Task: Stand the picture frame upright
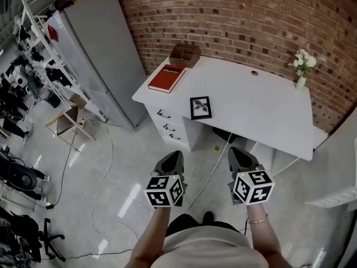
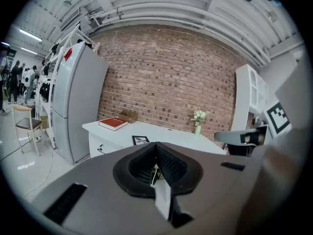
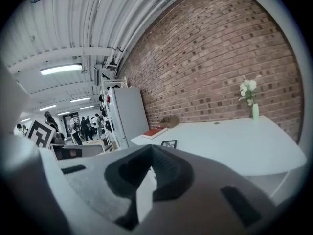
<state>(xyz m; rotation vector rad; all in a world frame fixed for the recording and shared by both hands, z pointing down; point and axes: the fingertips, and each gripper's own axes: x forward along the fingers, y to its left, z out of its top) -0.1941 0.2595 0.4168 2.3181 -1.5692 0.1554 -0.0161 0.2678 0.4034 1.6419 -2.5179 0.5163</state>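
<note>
The picture frame [image 1: 201,107] is a small black one with a white mount round a dark print. It lies flat, face up and a little askew, on the white table [image 1: 251,105]. It sits close to the table's front edge, above the drawers [image 1: 170,127], and nothing touches it.

At the far left a tall grey cabinet [image 1: 103,54] stands against the brick wall [image 1: 240,15], with a strip of floor between it and the table. On the table's left corner lies a red book [image 1: 167,77], with a cardboard box [image 1: 185,54] behind it by the wall; both are apart from the frame. To the right of the frame the tabletop is bare and wide as far as a vase of white flowers [image 1: 302,66] at the far right corner. A cable [image 1: 103,166] trails over the floor in front of the table, to the left.

Both grippers hang over the floor, short of the table's front edge and well apart from the frame. The left gripper [image 1: 170,163] has its fingers pressed together on nothing, and its own view shows the frame [image 2: 141,140] ahead beyond them. The right gripper [image 1: 241,154] also has its fingers closed and empty, with the frame [image 3: 169,144] lying ahead in its view.
</note>
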